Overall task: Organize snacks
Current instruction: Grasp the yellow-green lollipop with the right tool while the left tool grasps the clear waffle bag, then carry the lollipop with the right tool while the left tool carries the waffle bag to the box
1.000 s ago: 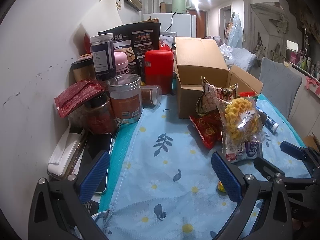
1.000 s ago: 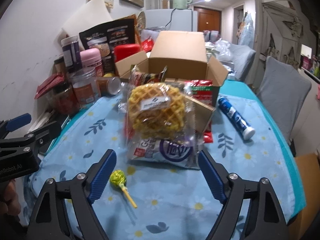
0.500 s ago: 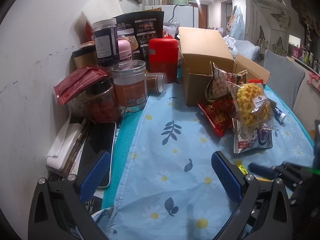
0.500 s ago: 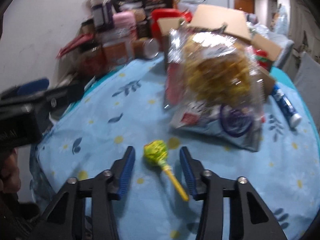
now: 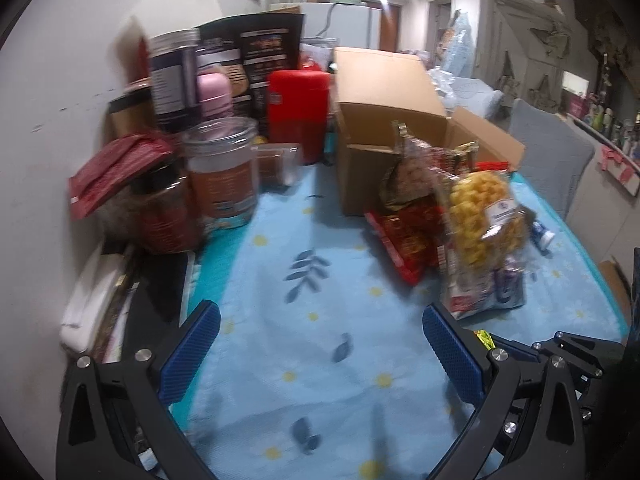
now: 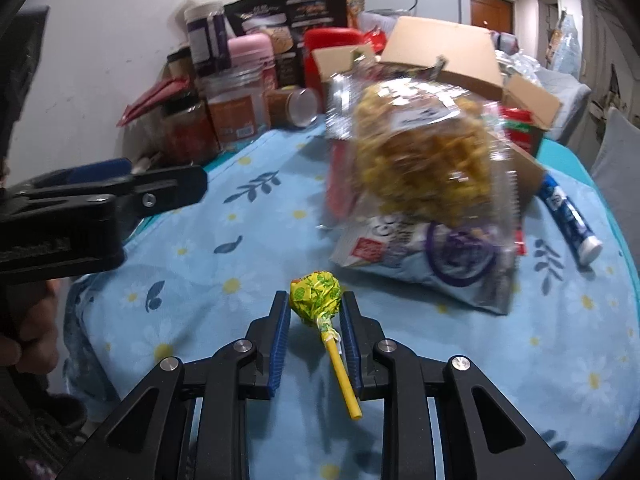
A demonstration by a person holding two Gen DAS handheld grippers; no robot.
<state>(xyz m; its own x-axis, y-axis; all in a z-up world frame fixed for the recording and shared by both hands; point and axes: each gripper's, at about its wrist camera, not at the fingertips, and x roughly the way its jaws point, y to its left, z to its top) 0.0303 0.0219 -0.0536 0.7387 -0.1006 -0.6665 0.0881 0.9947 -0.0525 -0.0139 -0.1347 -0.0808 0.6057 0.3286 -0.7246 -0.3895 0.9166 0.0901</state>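
Right tongs [image 6: 315, 307] around lollipop [image 6: 316, 294]

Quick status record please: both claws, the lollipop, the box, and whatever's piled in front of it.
right claw: shut on lollipop head, stick trailing back between the fingers
left claw: open, nothing between the fingers, over the blue floral tablecloth
cardboard box: open, flaps up, at the back of the table
waffle bag: leaning in front of the box on other snack packets
blue tube: lying flat, right of the pile
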